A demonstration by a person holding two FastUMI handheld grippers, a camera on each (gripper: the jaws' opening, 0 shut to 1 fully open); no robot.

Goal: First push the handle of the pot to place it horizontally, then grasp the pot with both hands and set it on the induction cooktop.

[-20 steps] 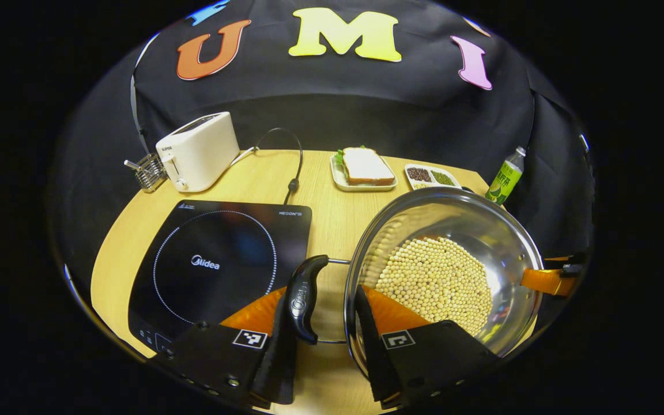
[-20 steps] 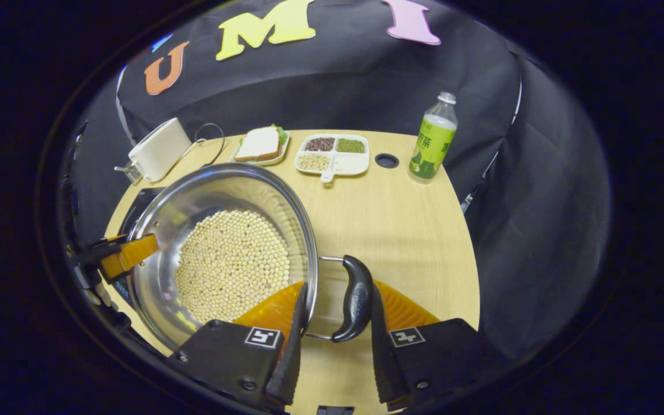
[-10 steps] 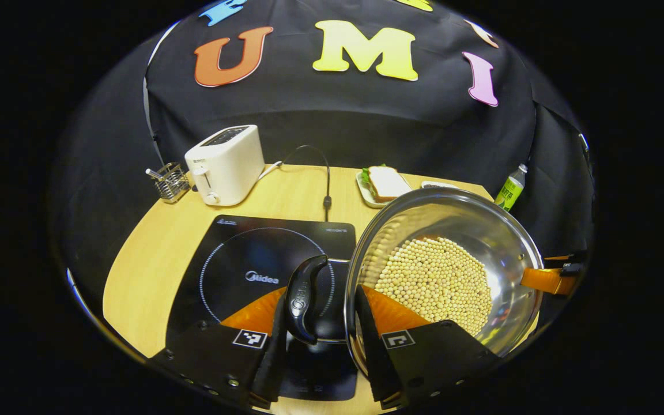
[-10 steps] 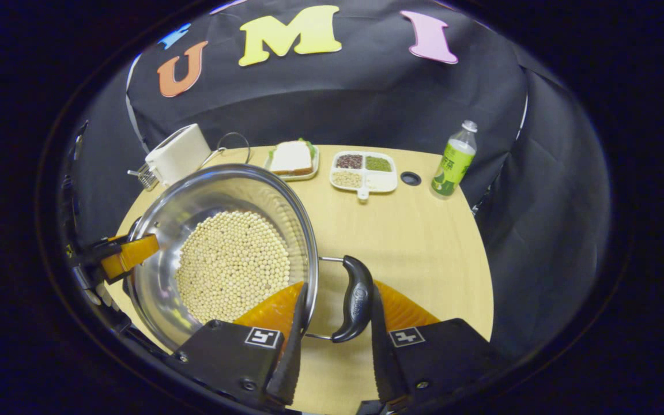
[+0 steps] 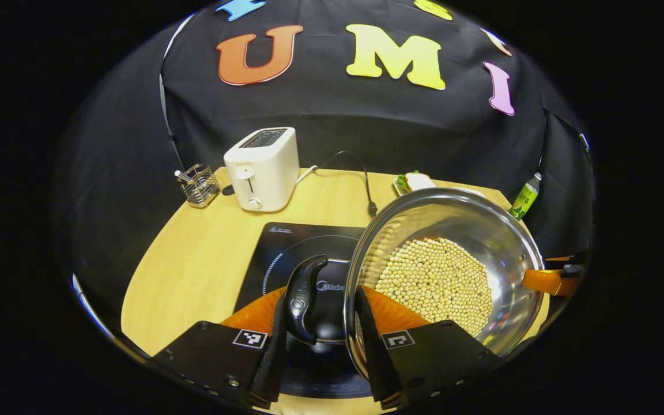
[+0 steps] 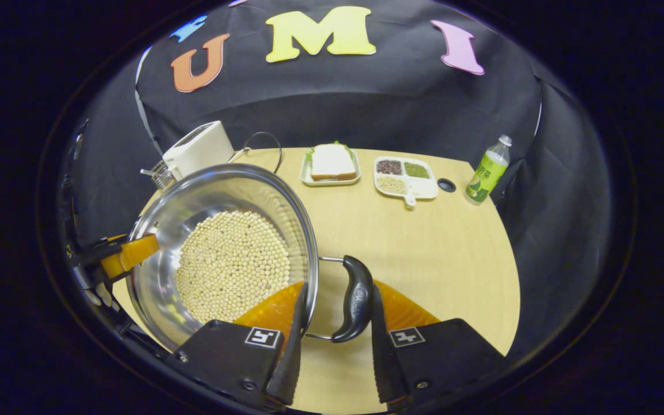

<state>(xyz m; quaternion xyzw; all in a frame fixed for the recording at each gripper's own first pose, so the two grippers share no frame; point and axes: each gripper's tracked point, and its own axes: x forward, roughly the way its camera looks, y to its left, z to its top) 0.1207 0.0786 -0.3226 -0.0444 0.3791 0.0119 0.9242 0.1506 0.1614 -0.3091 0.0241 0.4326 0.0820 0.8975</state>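
A steel pot (image 5: 470,225) holding pale round beans (image 5: 436,282) hangs between both grippers. My left gripper (image 5: 320,340) is shut across the pot's black left handle (image 5: 303,297) and rim, one finger outside the handle, the other inside the wall. Under that handle and the pot's left side lies the black induction cooktop (image 5: 291,248). In the right gripper view, my right gripper (image 6: 332,340) is shut the same way across the pot's (image 6: 211,196) right handle (image 6: 355,300). The left gripper (image 6: 127,253) shows at the far rim. The right gripper (image 5: 545,280) shows at the pot's far side.
A white toaster (image 5: 263,167) with its cable (image 5: 361,173) and a wire basket (image 5: 196,184) stand behind the cooktop. A sandwich plate (image 6: 332,164), a divided tray of beans (image 6: 404,176) and a green bottle (image 6: 486,170) line the back right. Bare wooden table (image 6: 441,259) lies beside the right handle.
Both grippers have carried the pot leftward. The cooktop, which lay left of the pot, is now under the left handle and the pot's left side.
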